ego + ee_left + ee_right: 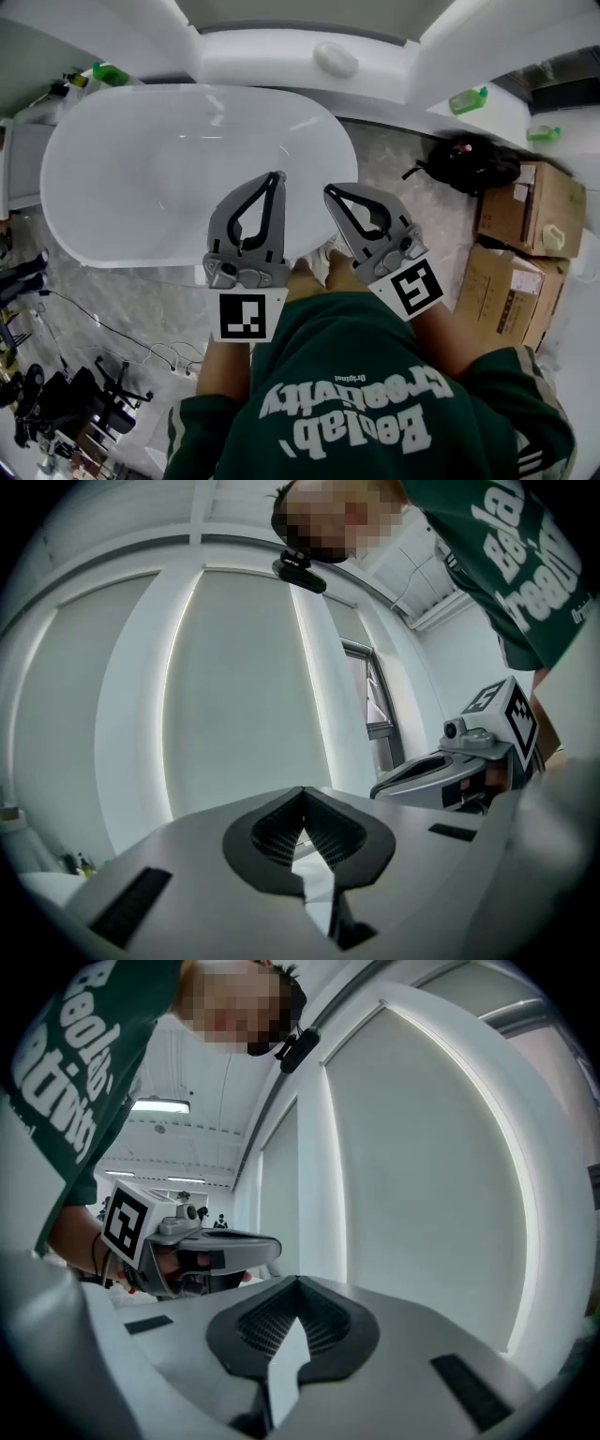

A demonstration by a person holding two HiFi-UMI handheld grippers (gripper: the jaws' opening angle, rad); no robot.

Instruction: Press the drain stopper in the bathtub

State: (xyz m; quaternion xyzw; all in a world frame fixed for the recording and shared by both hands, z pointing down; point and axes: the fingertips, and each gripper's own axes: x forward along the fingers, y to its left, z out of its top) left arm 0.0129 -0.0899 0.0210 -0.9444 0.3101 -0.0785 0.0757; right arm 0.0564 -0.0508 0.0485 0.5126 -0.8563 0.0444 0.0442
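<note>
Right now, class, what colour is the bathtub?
White; the bathtub shows best in the head view.

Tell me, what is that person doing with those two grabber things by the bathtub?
A person in a green sweatshirt stands at a white bathtub, holding the left gripper and the right gripper, one in each hand. Both are shut on nothing and held up over the tub's near edge. The drain stopper isn't visible in any view, so nothing seems to be getting pressed right now.
</note>
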